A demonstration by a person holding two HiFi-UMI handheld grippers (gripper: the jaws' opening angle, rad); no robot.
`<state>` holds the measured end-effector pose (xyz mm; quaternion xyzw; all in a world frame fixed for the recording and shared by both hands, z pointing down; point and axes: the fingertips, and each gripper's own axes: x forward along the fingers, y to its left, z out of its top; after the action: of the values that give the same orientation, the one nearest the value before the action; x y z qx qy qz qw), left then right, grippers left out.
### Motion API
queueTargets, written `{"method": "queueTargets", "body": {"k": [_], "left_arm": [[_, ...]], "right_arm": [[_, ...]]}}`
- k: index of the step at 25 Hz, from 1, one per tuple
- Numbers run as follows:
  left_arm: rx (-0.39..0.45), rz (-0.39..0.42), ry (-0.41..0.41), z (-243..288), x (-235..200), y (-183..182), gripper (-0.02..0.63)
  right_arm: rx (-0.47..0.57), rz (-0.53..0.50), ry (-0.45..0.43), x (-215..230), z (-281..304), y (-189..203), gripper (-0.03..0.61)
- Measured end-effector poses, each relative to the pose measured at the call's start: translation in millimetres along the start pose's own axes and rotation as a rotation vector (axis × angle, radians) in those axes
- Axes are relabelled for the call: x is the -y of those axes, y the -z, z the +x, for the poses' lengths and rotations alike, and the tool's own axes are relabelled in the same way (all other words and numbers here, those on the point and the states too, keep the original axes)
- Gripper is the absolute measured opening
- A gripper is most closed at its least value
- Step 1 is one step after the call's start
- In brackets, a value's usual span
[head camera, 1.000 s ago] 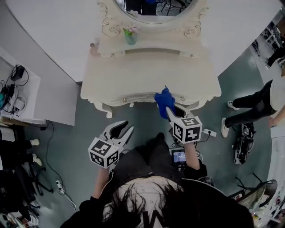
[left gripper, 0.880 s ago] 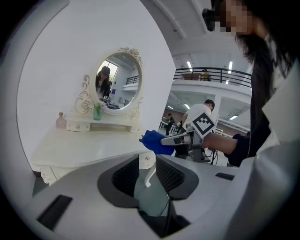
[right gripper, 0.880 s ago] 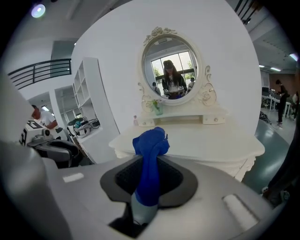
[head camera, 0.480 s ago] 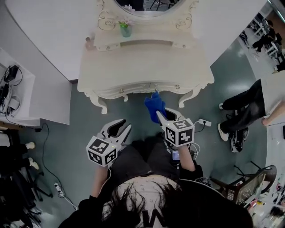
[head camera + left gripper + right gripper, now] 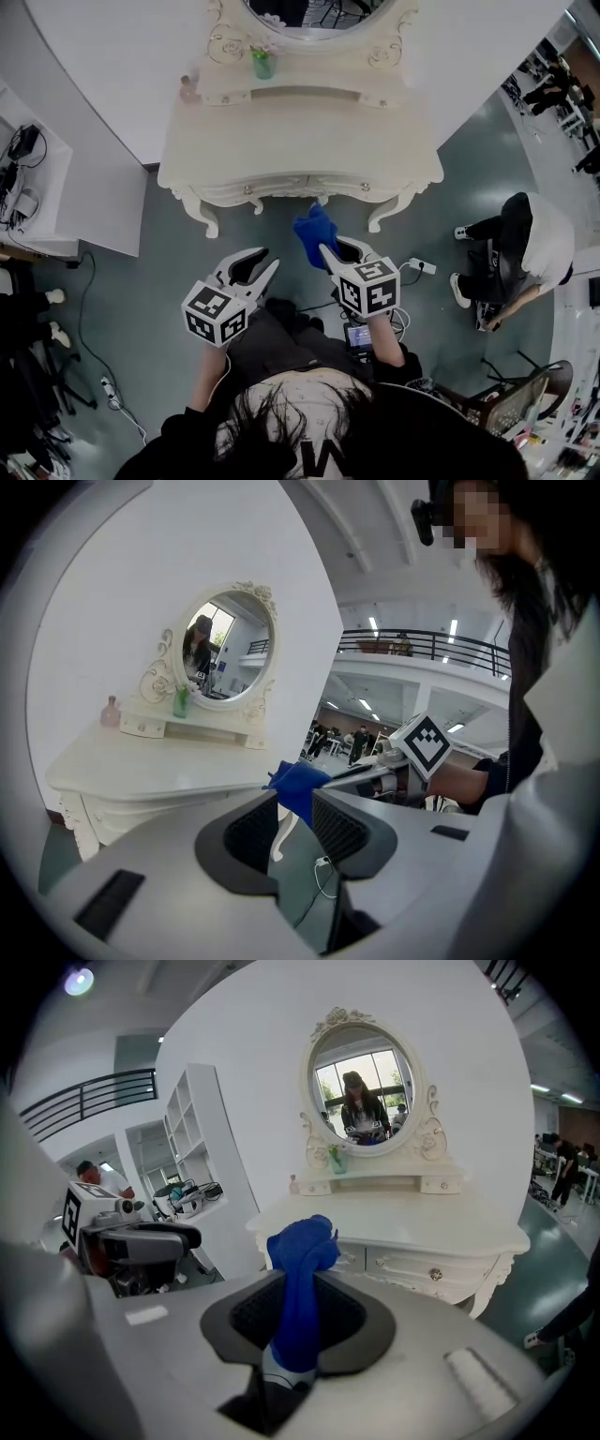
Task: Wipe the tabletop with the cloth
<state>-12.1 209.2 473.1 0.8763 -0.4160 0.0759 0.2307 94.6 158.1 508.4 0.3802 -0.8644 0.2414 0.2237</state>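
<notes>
You are keeping the right hand-held gripper [image 5: 343,250] pinched on the blue cloth [image 5: 314,228], which is bunching up and sticking out past the jaws. The cloth is hanging in the air just in front of the worktop's [image 5: 300,141] front edge. You are holding the left hand-held gripper [image 5: 250,266] beside the right 1, jaws spread, gripping nothing. A green vase [image 5: 263,64] is standing under the mirror [image 5: 309,14].
</notes>
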Motion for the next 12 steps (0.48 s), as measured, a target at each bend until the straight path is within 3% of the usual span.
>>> {"method": "queueTargets", "body": {"k": [12], "left_arm": [[-0.004, 0.002, -0.030, 21, 68, 14, 0.110]], "right_arm": [[-0.025, -0.038, -0.066, 23, -44, 29, 0.087]]}}
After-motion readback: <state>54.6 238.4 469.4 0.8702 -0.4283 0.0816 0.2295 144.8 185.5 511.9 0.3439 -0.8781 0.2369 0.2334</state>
